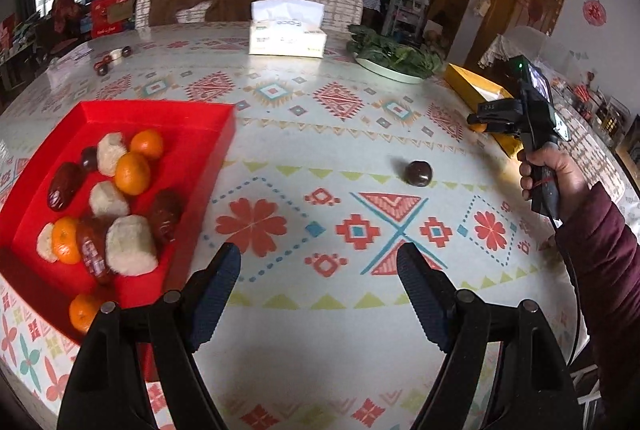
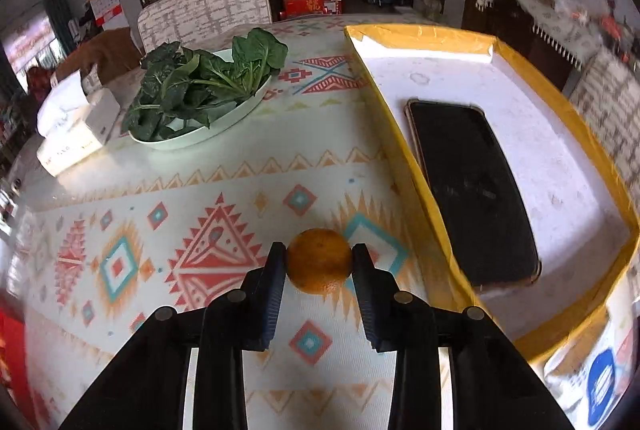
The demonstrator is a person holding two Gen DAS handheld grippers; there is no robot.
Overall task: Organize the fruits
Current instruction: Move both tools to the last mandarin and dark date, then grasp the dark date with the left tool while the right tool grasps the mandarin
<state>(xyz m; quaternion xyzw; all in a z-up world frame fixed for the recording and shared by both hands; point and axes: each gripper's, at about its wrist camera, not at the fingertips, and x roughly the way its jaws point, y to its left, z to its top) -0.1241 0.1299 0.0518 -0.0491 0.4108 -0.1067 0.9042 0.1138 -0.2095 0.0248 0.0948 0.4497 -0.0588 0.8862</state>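
My right gripper (image 2: 319, 262) is shut on a small orange (image 2: 319, 261) and holds it above the patterned tablecloth, just left of a yellow-rimmed box (image 2: 404, 149). It also shows in the left wrist view (image 1: 478, 125), held by a hand beside the yellow box (image 1: 476, 89). My left gripper (image 1: 320, 270) is open and empty over the table. A red tray (image 1: 188, 125) at its left holds several oranges (image 1: 132, 173), white fuzzy fruits (image 1: 130, 245) and dark red dates (image 1: 60, 185). A dark round fruit (image 1: 418, 173) lies alone on the table.
A black phone (image 2: 472, 189) lies inside the yellow box. A white plate of green leaves (image 2: 200, 89) stands beyond, also in the left wrist view (image 1: 394, 55). A tissue box (image 1: 286, 33) stands at the far side. Chairs stand behind the table.
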